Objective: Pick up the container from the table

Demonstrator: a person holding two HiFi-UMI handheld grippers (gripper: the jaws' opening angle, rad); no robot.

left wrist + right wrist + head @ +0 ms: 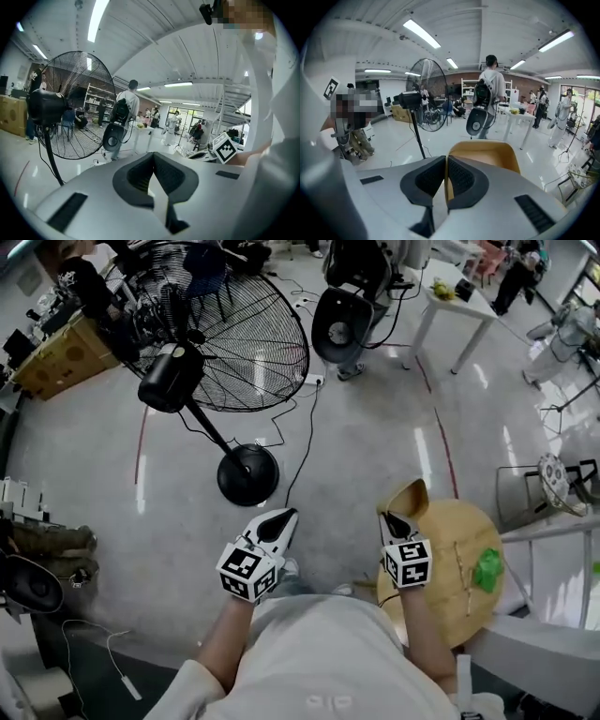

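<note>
A tan, bowl-like container (413, 497) hangs in the air over the left edge of a round wooden table (448, 615). My right gripper (397, 518) is shut on its rim. In the right gripper view the container's thin wall (487, 155) runs between the two dark pads, and its open side faces away from me. My left gripper (280, 520) is held above the floor to the left of the table. Its jaws (153, 157) are shut with nothing between them.
A crumpled green thing (487, 570) and thin wooden sticks (459, 570) lie on the table. A large pedestal fan (217, 334) stands ahead, its round base (247, 474) just beyond the left gripper, with cables across the floor. People and white tables are farther back.
</note>
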